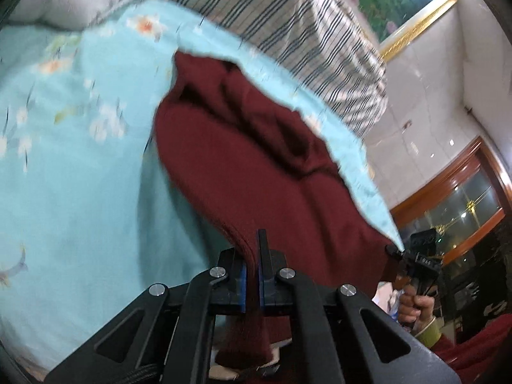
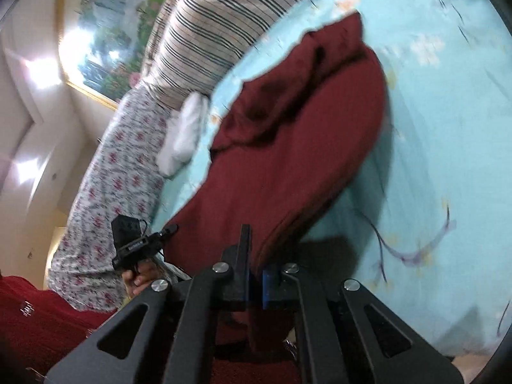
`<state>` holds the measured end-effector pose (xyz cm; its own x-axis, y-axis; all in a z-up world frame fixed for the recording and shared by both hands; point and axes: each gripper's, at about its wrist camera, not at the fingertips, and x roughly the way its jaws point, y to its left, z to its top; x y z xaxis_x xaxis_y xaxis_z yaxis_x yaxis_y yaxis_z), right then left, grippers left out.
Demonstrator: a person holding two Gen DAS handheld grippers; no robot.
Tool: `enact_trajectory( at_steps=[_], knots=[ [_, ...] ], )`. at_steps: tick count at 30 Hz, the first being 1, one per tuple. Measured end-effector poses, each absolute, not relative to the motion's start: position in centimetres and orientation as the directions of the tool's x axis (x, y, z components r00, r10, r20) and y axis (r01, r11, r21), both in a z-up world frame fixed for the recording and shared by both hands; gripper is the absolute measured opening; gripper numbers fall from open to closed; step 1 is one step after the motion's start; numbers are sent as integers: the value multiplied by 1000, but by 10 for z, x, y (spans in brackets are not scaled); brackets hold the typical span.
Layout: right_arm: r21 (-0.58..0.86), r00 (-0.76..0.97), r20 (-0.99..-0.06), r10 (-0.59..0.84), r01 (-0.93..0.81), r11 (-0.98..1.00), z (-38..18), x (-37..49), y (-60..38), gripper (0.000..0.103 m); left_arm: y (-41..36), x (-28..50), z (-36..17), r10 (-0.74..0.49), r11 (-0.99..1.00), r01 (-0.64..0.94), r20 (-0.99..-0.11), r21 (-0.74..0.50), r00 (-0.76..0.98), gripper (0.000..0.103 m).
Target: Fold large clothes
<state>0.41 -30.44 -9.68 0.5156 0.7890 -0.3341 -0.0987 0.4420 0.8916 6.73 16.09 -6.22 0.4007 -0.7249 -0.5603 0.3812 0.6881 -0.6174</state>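
Floral bedsheet (image 1: 80,176) backdrop: your left gripper (image 1: 252,275) and right gripper (image 2: 256,272) were both clamped on the maroon garment's (image 1: 243,160) near hem; beyond the jaws it lay bunched, folding barely begun.

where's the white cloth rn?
Right wrist view, left of centre: white cloth lies on the blue sheet, between the striped pillow and the maroon garment.

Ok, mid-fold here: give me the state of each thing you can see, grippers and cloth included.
left gripper: shut on the garment's near edge.
right gripper: shut on the garment's near edge.
dark red garment: near edge lifted, far part bunched on the bed.
floral bedsheet: spread flat under the garment.
striped pillow: lying at the bed's far side.
white cloth: crumpled beside the pillow.
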Motion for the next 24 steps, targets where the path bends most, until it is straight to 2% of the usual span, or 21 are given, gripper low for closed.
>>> enact_trajectory(
  at_steps=[8,11,17,24],
  knots=[
    [894,630,-231,742,-163,417,-56,53,-334,5,139,125,-1,-732,672,412,-466,-616,497,3],
    [893,655,-225,721,-158,422,-51,84,-346,5,124,161,14,-727,672,406,-447,-620,521,3],
    [887,685,-276,674,-88,453,-61,167,-364,5,89,244,13,-678,713,348,-473,-608,563,3],
    [858,648,-451,614,126,497,-128,257,-374,5,67,351,-62,-558,798,164,-608,-580,565,3]
  ],
)
